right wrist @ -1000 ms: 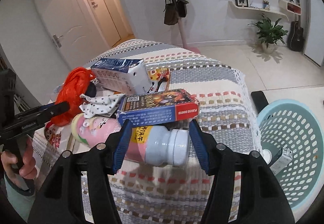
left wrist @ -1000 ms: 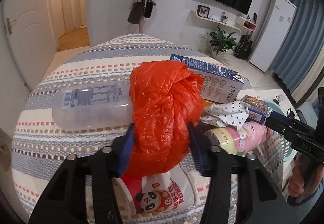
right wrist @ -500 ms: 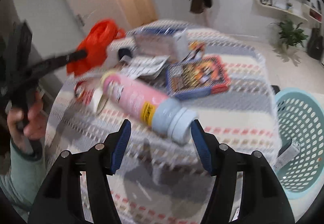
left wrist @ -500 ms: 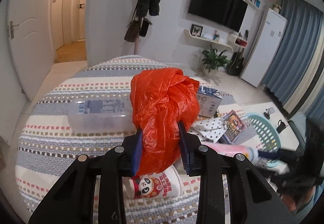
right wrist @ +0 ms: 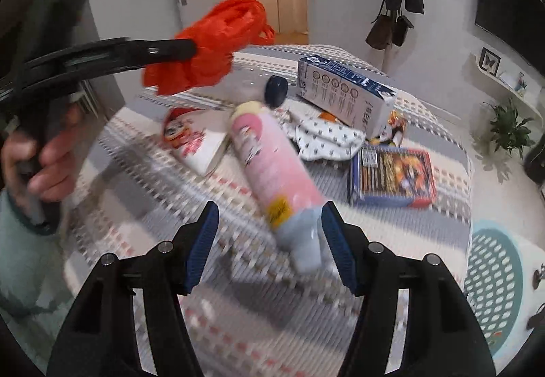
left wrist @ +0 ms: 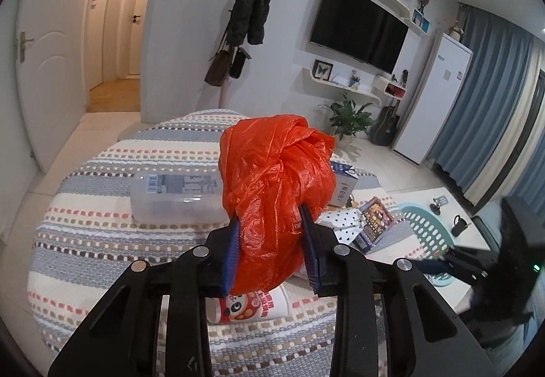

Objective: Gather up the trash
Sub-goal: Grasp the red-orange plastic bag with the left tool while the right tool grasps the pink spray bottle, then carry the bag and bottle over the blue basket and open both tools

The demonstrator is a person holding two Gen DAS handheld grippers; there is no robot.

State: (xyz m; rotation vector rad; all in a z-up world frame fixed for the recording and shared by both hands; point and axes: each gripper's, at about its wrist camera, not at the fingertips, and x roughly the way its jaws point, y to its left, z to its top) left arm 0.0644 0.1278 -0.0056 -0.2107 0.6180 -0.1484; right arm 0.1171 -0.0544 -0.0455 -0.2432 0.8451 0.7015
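Observation:
My left gripper is shut on a crumpled orange plastic bag and holds it above the striped tablecloth. The right wrist view shows the same bag hanging from the left gripper, a hand on its handle. My right gripper stands open over a pink bottle with a pale cap. The bottle lies on the cloth with its cap end near the right pad and a wide gap at the left pad. A teal perforated basket sits low beside the table on the right.
On the cloth lie a clear plastic bottle, a panda paper cup, a blue-and-white carton, a dotted white wrapper and a flat red-and-blue box. The right wrist view is blurred by motion.
The left jaws closed on the orange bag and lifted it off the table. The right gripper swung and rolled, so the pink bottle now points lengthwise toward it.

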